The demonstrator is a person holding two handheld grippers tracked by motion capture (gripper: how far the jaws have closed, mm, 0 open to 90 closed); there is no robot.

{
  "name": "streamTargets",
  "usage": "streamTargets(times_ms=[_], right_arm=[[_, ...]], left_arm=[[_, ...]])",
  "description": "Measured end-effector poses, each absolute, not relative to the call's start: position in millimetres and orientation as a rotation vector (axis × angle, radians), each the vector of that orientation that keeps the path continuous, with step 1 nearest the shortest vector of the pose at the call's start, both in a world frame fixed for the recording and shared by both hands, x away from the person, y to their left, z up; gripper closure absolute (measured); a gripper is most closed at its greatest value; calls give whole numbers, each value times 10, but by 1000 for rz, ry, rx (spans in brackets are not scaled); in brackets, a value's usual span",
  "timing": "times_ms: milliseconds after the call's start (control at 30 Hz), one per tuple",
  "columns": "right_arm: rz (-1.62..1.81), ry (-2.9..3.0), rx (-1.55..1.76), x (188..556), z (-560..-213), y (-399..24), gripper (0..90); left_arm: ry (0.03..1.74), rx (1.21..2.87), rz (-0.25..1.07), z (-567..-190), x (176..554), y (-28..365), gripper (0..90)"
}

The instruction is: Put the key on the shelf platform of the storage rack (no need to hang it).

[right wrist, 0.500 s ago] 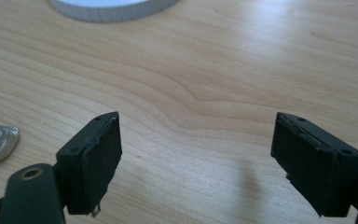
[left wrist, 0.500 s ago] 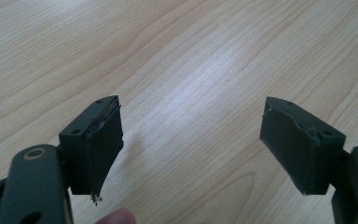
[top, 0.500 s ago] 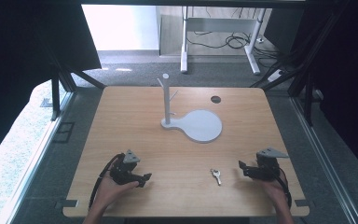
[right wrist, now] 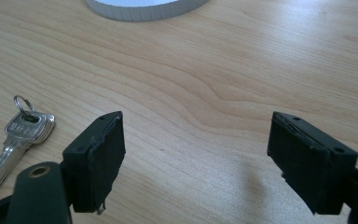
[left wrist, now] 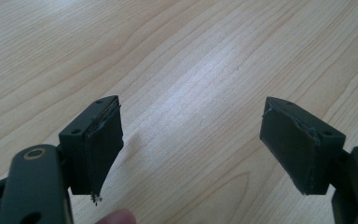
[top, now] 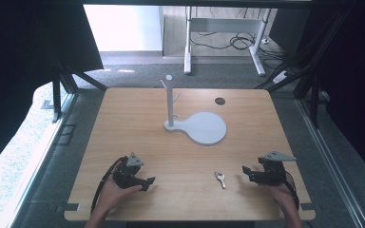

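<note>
In the right gripper view, the right gripper [right wrist: 193, 163] is holding its two black jaws spread wide apart, with nothing but bare table between the pads and nothing gripped. Just outside its left jaw, a small silver metal key on a thin wire ring [right wrist: 16, 140] is lying flat on the pale wooden table [right wrist: 223, 84], the ring end pointing away from the jaws and the blade running back toward the camera; the key is sitting near the jaw but is not touching it. Farther ahead of the jaws, well beyond the key, the curved edge of a flat white round base plate [right wrist: 144, 9] is showing at the top of that view. In the left gripper view, the left gripper [left wrist: 191, 149] is likewise standing wide open, its pads facing each other over plain wood grain and clasping nothing, while a fingertip is peeking in below the left jaw. In the high view, both grippers are resting low at the near edge of the table, each held in a hand, the key lying between them and much closer to the right one, and the white plate with its slim upright white stand with short pegs [top: 170, 102] is standing well ahead of both pairs of jaws.
</note>
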State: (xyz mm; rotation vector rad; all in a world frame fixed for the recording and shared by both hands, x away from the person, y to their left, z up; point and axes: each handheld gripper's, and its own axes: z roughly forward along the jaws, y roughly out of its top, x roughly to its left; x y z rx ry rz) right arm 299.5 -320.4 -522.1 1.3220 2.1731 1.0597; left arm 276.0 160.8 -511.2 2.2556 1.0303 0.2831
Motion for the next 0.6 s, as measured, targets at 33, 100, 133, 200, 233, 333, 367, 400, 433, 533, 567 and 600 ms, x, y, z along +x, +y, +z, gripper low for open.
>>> streamTargets(times_ms=[33, 100, 133, 200, 233, 333, 367, 400, 433, 533, 567, 600], right_arm=[[1057, 2175, 1322, 2994, -5220, -3205, 200], [1061, 2171, 1324, 2993, -5214, -3213, 212], [1067, 2174, 1324, 2992, -5210, -3218, 219], [1070, 2177, 1320, 2991, -5205, -3222, 228], [1073, 2181, 1313, 2984, -5192, -3228, 242], [1082, 2182, 1313, 2974, -5176, -3234, 255], [1083, 2185, 1312, 2972, -5172, -3236, 260], [1082, 2185, 1312, 2970, -5167, -3237, 263], [1081, 2182, 1316, 2970, -5161, -3238, 269], [1106, 2194, 1316, 2968, -5141, -3239, 297], [1105, 2196, 1311, 2966, -5135, -3236, 302], [1104, 2197, 1310, 2964, -5128, -3236, 306]], left_arm=[[1031, 2255, 285, -5109, 2760, 1609, 214], [1030, 2254, 285, -5107, 2759, 1610, 215], [1029, 2255, 285, -5107, 2758, 1606, 215], [1027, 2257, 286, -5108, 2757, 1603, 215], [1024, 2260, 285, -5108, 2755, 1596, 215], [1023, 2260, 284, -5108, 2752, 1589, 215], [1023, 2260, 284, -5108, 2752, 1589, 215], [1023, 2260, 284, -5108, 2753, 1591, 214], [1025, 2258, 283, -5107, 2753, 1593, 214], [1024, 2257, 285, -5105, 2757, 1603, 214], [1032, 2252, 286, -5103, 2756, 1610, 214], [1031, 2252, 286, -5101, 2756, 1613, 215]])
